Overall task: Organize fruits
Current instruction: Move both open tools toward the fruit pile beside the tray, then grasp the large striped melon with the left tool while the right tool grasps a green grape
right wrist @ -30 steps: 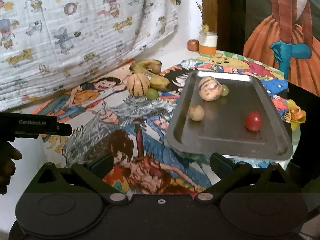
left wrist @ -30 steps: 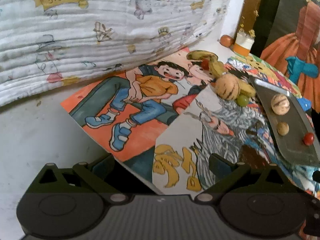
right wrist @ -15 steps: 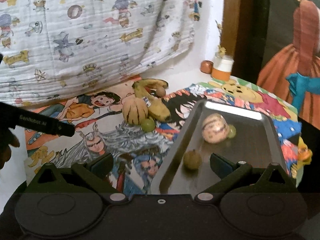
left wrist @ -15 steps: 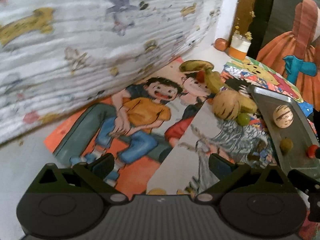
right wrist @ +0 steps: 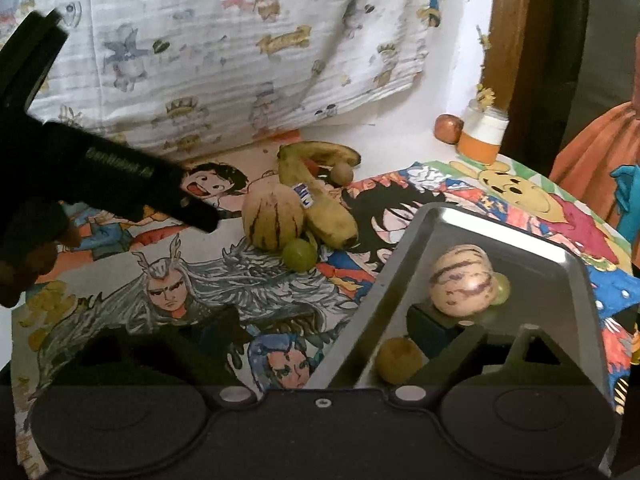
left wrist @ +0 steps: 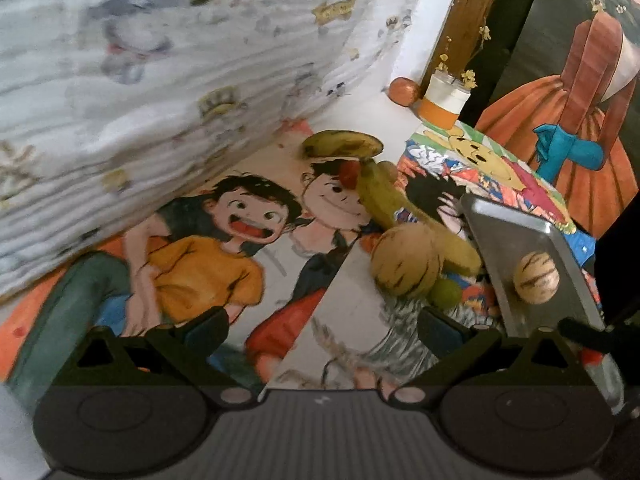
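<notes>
In the left wrist view the left gripper (left wrist: 322,326) is nearest, at 6 o'clock, with its two fingers wide apart and nothing between them. Under it lie the posters (left wrist: 208,264) with cartoon drawings that cover the table. Farther, at about 3 o'clock, a striped melon (left wrist: 406,266) lies on the posters, and a green grape (left wrist: 445,293) touches its right side. Behind the melon the bananas (left wrist: 376,192) stretch away toward 12 o'clock, with something small and red between them. The tray (left wrist: 504,224) is at the right edge, and a second melon (left wrist: 536,278) lies in it.

In the right wrist view the right gripper (right wrist: 328,330) is at 6 o'clock, fingers apart and empty. Its left finger is over the posters and its right finger is over the near part of the tray (right wrist: 404,248). Just beside the right finger a small brown fruit (right wrist: 398,360) lies in the tray. Behind it is the pale striped melon (right wrist: 464,280), with a second grape (right wrist: 502,288) touching it at 3 o'clock. The other gripper comes in from 9 o'clock, its tip near the melon (right wrist: 274,216) on the posters. Far back, at 1 o'clock, a jar (right wrist: 482,136) and a brown ball (right wrist: 449,128) stand beside each other near the wall. A printed cloth (right wrist: 240,48) hangs behind everything.
</notes>
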{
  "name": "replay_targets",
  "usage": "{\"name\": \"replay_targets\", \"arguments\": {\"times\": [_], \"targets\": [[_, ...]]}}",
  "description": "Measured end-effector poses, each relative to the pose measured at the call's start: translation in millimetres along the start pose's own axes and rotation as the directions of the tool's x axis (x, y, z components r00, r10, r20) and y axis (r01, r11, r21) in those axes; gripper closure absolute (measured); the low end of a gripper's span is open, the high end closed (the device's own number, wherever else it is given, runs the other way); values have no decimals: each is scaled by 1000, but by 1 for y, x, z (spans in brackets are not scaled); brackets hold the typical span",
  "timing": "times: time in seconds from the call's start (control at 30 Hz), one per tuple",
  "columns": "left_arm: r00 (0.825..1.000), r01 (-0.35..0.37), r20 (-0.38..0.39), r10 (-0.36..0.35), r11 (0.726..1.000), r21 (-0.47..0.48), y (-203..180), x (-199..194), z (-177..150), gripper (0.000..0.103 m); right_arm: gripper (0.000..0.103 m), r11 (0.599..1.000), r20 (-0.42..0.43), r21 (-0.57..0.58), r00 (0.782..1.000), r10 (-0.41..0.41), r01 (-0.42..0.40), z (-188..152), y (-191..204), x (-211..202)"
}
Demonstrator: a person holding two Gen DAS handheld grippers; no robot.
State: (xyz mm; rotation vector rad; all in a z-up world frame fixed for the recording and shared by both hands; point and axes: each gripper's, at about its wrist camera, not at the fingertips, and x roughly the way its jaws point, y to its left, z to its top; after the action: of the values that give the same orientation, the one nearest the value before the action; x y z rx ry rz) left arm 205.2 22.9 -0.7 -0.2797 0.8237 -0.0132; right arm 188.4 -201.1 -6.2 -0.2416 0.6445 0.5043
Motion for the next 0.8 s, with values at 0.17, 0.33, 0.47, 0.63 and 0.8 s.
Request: {"name": "replay_targets", "arguments": {"times": [0.17,0.33,0.47,0.63,0.8], "targets": [[998,65,-10,-65,997,-52,-1,19,12,0,20,1000,-3,-23,1000,21,-21,8,1,16],[991,136,-1,-136,985,-104,-3,32,18,1,26,999,-13,-34,999,40,-41,14,4,31],[984,177,5,-178,978,-109,-7,40,22,8,34,998,-17,-32,999,52,-52,17,6,39],[981,191,7,-192,976,-104,-11,46,25,15,41,998,-19,-21,998,60,-61,20,4,46],[983,182,21,-181,977,-107,-11,47,26,24,48,998,-17,0,998,63,-63,21,3,50]]}}
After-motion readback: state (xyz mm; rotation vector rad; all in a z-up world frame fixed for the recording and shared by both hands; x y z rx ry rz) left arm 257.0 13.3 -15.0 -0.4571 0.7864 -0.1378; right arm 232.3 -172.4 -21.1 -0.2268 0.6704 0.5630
